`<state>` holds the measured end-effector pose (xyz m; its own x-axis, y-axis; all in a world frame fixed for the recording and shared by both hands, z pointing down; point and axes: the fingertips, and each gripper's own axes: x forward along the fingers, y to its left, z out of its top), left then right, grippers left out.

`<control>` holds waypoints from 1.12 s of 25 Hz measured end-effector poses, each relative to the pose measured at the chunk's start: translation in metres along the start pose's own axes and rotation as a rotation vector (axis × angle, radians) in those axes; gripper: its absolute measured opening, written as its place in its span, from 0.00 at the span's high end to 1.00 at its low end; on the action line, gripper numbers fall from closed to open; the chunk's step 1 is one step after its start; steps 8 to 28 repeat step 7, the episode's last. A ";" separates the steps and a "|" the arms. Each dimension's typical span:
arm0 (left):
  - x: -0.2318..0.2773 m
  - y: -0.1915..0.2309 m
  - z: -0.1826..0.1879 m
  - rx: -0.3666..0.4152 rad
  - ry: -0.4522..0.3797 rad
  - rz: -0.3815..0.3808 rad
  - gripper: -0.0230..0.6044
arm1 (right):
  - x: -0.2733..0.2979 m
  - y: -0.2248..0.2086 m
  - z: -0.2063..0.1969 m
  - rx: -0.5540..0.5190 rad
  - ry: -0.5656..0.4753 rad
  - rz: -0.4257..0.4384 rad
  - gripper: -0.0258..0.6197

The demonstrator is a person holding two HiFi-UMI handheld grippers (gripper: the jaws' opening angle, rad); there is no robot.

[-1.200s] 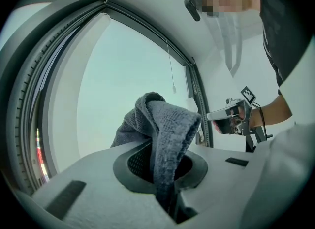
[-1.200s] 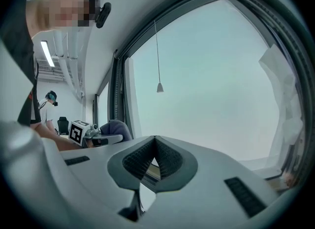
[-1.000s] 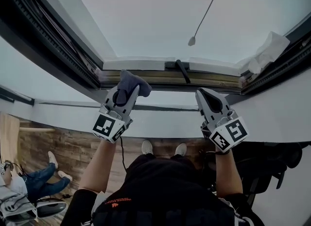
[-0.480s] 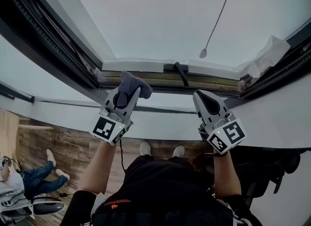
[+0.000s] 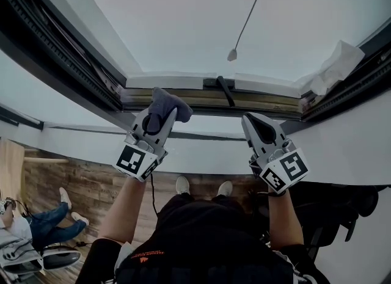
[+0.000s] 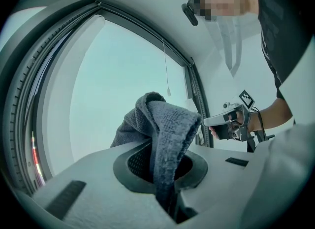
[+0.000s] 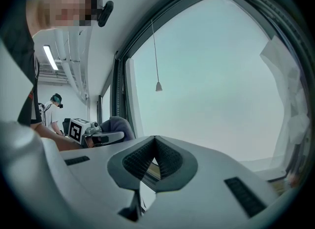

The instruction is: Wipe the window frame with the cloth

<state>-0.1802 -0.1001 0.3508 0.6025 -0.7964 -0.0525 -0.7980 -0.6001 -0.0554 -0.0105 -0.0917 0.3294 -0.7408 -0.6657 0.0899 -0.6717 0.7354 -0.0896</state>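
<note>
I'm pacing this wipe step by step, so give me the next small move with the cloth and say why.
Probably ease the left gripper forward until the grey cloth presses on the window frame's bottom rail. Its jaws are shut on the cloth, which sticks out ahead of them and looks just short of the rail. The right gripper is shut and empty.

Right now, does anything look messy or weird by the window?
Yes: a crumpled white sheet hangs bunched in the right corner of the window frame. I cannot tell what it is.
</note>
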 end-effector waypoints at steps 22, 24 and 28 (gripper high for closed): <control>0.005 -0.004 0.002 0.027 -0.019 -0.010 0.89 | -0.002 -0.003 0.000 -0.002 -0.008 0.001 0.96; 0.005 -0.004 0.002 0.027 -0.019 -0.010 0.89 | -0.002 -0.003 0.000 -0.002 -0.008 0.001 0.96; 0.005 -0.004 0.002 0.027 -0.019 -0.010 0.89 | -0.002 -0.003 0.000 -0.002 -0.008 0.001 0.96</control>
